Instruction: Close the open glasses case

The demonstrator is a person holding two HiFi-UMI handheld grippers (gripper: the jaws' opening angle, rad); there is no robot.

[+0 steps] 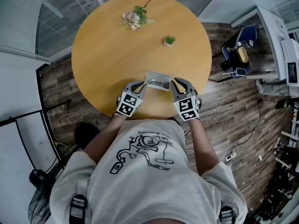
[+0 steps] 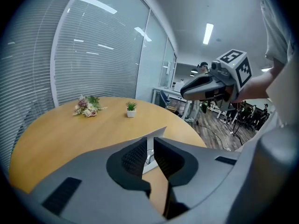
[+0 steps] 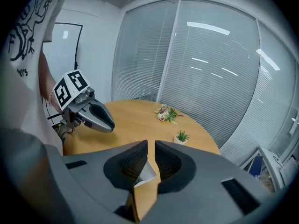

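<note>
On a round wooden table (image 1: 107,55) beside blind-covered glass walls (image 1: 56,13), above plank flooring (image 1: 233,111): open glasses case (image 1: 158,80) at the near edge. The left gripper (image 1: 140,85) and right gripper (image 1: 175,83) meet its ends, jaws narrowed to slits. Beyond it stand a potted plant (image 1: 169,40) and a dried-flower sprig (image 1: 134,17).

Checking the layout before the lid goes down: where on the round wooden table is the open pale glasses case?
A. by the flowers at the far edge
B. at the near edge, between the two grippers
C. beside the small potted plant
B: the open pale glasses case lies at the round wooden table's near edge, left gripper and right gripper at its ends.
</note>
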